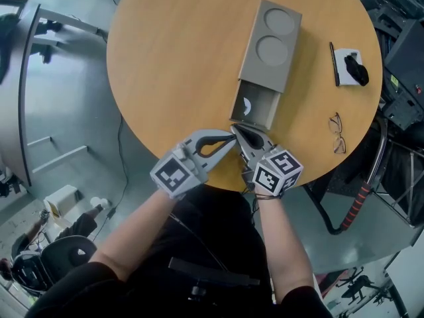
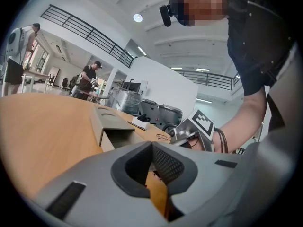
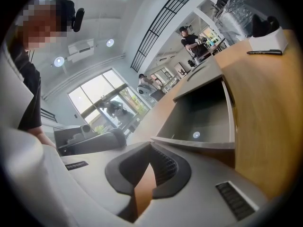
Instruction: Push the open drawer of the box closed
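A grey box (image 1: pixel 270 45) with two round recesses on top lies on the round wooden table (image 1: pixel 172 65). Its drawer (image 1: pixel 255 108) stands pulled out toward me, showing a pale interior. Both grippers meet just in front of the drawer's front panel. My left gripper (image 1: pixel 228 140) comes in from the left, shut with nothing in it. My right gripper (image 1: pixel 236 130) is shut too, its tip close to the drawer's near left corner. In the right gripper view the open drawer (image 3: pixel 203 122) lies just beyond the shut jaws (image 3: pixel 150 145). The left gripper view shows the drawer (image 2: pixel 116 138) ahead to the left.
A pair of glasses (image 1: pixel 337 133) lies right of the drawer near the table's rim. A black pen (image 1: pixel 333 63) and a white holder with a dark object (image 1: pixel 351 66) sit at the far right. The table's near edge runs just under the grippers.
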### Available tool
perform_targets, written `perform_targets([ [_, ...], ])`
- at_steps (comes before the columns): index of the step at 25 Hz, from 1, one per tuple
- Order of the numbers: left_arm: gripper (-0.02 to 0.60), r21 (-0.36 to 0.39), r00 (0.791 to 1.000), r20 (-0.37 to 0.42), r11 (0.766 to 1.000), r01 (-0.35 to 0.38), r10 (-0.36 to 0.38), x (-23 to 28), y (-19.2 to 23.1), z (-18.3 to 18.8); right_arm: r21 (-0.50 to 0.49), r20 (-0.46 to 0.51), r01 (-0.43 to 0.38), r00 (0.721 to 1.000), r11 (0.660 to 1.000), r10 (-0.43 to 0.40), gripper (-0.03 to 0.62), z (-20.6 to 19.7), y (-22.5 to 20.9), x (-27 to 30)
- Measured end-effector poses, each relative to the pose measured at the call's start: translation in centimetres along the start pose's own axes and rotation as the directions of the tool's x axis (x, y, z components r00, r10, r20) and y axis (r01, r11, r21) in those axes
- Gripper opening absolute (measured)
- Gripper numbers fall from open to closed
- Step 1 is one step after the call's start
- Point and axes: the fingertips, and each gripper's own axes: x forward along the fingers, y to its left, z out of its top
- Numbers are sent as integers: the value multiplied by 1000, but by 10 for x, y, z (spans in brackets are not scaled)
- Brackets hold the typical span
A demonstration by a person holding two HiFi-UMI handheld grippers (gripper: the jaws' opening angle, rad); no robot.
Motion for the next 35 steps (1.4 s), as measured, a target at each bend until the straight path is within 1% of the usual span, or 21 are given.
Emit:
perform_targets([
  [8, 29, -14, 999, -27, 1000, 18, -18, 16, 25, 5, 8, 13, 22, 1000, 1000, -22, 18, 23, -18, 13],
  [17, 29, -1, 998, -47, 1000, 31, -31, 34, 55, 19, 22, 22, 29, 999, 999, -30, 18, 47, -36, 24],
  [21, 29, -16, 998, -54, 999, 30, -31, 41, 65, 23, 27, 22, 35, 999, 999, -35, 18, 59, -43, 28],
  [26, 29, -6, 997, -72, 999, 39, -39, 50, 78, 26, 32, 23, 45, 999, 998, -45, 18, 71, -54, 34],
  [35, 29, -24, 996, -75, 998, 50, -52, 60, 96, 35, 35, 30, 69, 997, 997, -70, 18, 93, -70, 45],
])
